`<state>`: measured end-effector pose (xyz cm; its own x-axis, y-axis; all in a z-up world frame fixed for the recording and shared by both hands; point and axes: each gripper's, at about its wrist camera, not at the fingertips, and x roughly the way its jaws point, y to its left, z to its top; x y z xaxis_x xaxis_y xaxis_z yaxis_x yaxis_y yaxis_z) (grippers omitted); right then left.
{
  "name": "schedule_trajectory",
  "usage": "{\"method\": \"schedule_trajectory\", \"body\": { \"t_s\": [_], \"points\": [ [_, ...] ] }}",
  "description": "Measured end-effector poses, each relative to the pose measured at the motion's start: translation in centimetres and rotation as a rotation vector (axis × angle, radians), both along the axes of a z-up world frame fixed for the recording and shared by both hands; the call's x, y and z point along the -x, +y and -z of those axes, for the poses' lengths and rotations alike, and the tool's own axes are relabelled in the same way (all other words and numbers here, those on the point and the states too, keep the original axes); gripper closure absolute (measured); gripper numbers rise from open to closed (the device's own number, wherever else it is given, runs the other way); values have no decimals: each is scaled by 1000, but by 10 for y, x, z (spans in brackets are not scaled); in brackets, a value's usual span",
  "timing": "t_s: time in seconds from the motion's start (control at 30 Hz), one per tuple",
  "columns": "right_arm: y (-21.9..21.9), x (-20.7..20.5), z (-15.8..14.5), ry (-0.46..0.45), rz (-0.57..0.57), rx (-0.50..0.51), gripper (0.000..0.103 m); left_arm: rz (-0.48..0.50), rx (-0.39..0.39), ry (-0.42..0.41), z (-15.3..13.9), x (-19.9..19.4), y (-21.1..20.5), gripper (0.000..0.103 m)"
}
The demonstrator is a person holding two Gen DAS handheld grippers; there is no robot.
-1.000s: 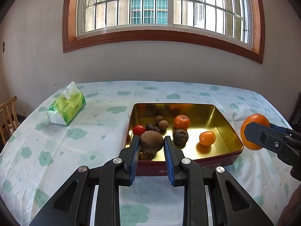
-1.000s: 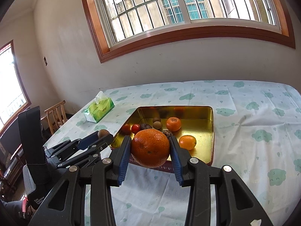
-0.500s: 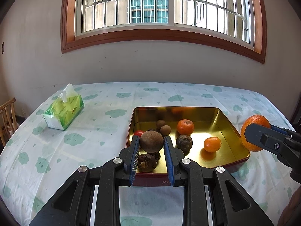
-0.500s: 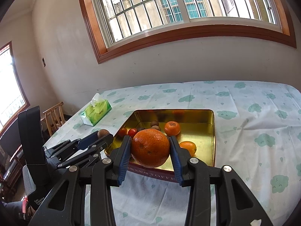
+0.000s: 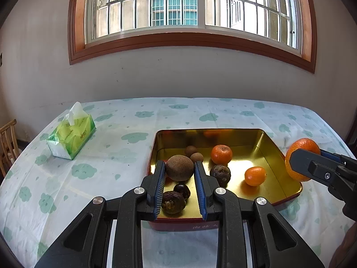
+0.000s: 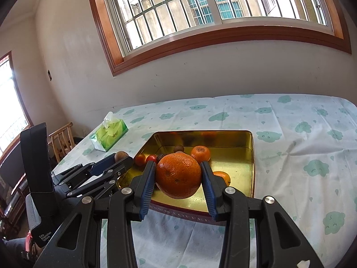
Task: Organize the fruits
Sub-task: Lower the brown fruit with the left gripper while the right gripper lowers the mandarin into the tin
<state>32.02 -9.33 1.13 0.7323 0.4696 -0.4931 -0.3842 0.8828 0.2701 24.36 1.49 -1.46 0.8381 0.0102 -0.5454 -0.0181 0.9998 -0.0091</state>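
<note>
My left gripper is shut on a round brown fruit and holds it above the near left part of the gold tin tray. My right gripper is shut on a large orange, held above the tray's near edge; that orange also shows at the right in the left wrist view. In the tray lie a mandarin, a small orange fruit, dark wrinkled fruits and small brown fruits.
A green tissue box stands on the cloud-print tablecloth to the left of the tray. A wooden chair is at the table's left edge. The wall and window are behind the table.
Both grippers have drawn back and up from the tray while keeping their fruits. The tray now sits lower and farther under the fingers in both views.
</note>
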Motion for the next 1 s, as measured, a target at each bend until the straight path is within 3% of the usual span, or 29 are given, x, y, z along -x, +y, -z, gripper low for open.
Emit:
{"method": "schedule_trajectory", "body": {
  "t_s": [1.0],
  "points": [
    [-1,-20,9,9,10,-12,65,7,-30,11,8,-29,-5,76]
  ]
}}
